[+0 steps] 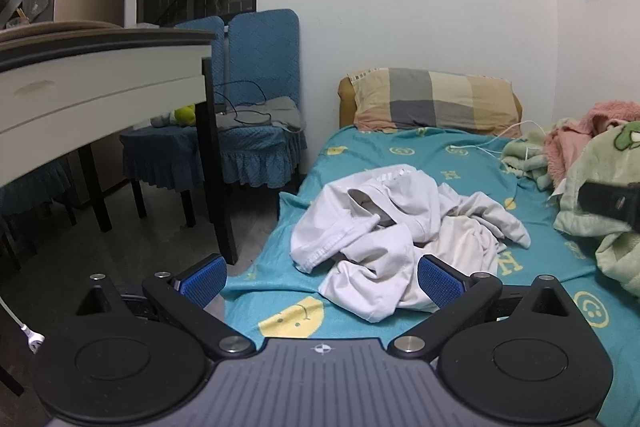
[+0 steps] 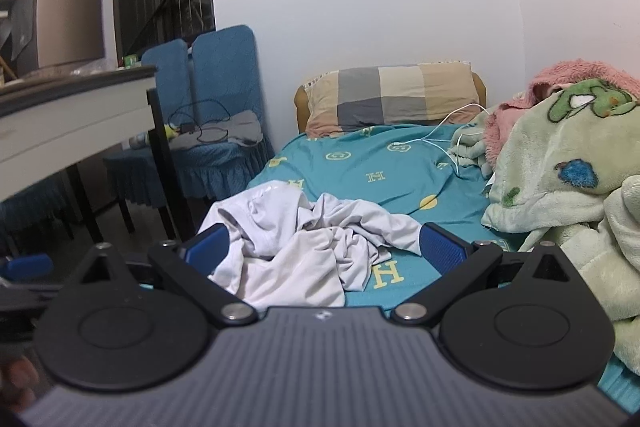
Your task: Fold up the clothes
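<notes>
Garment lies crumpled between both grippers' spread jaws.

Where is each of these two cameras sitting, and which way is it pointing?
Left wrist: sits on the left gripper, looking along its open blue fingers up the bed at the white garment; the right gripper shows at the right edge.
Right wrist: sits on the right gripper, open, facing the same white garment; the left gripper's blue finger shows at the left.
Both share garment, pillow, green blanket and blue chairs.
</notes>
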The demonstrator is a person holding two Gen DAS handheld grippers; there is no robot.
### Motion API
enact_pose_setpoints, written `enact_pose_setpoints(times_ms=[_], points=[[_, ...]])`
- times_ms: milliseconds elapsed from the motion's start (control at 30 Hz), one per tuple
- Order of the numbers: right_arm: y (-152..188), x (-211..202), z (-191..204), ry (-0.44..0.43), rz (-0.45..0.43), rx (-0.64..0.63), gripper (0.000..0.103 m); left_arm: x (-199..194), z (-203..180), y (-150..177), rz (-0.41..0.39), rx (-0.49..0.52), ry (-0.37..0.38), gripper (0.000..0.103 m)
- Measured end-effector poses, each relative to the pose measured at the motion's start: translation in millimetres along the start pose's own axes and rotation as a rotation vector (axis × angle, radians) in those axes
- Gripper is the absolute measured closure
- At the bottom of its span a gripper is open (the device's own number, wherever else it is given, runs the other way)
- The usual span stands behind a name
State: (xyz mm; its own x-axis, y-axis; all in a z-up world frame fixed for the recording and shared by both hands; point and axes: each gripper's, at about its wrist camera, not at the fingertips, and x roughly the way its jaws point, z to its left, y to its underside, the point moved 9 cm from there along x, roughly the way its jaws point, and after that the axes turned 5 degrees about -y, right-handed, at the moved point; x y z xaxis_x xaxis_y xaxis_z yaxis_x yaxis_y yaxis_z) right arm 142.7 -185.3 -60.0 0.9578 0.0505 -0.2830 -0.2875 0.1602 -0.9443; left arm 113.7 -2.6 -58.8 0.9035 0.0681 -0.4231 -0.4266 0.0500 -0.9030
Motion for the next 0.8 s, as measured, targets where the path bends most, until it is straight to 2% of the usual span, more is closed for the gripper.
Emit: enact_pose_setpoints(times_ms=[133, 267, 400, 567, 700, 767, 800], points=[[-3.5, -3.6, -9.1, 0.015, -0.010, 0.042, 0.000, 20.0, -5.1, 2.7, 0.034, -0.003, 0.002, 0.001], [-2.1, -3.3, -25.5, 0.037, 0.004, 0.101, 0.000, 58.6, -14.3, -3.0, 0.090, -0.009, 0.013, 0.004], [2.7, 3.6, -40.2, 0.056, 0.030, 0.153, 0.000, 108.4, -27.1, -18.5, 0.077, 0.036, -0.015, 0.005], [12.3, 20.2, -52.2, 0.046, 0.068, 0.236, 0.000, 176.3, -47.2, -24.0, 0.089, 0.121, -0.010, 0.015], [19.1, 39.3, -56.9, 0.038, 0.093, 0.276, 0.000, 220.2, -70.4, -16.1, 0.100, 0.188, 0.027, 0.024], [24.8, 49.0, -58.8, 0.036, 0.113, 0.296, 0.000, 236.6, -82.1, -11.7, 0.101, 0.224, 0.044, 0.037], [28.0, 53.3, -60.0, 0.036, 0.122, 0.302, 0.000, 242.9, -86.5, -10.4, 0.101, 0.243, 0.044, 0.040]])
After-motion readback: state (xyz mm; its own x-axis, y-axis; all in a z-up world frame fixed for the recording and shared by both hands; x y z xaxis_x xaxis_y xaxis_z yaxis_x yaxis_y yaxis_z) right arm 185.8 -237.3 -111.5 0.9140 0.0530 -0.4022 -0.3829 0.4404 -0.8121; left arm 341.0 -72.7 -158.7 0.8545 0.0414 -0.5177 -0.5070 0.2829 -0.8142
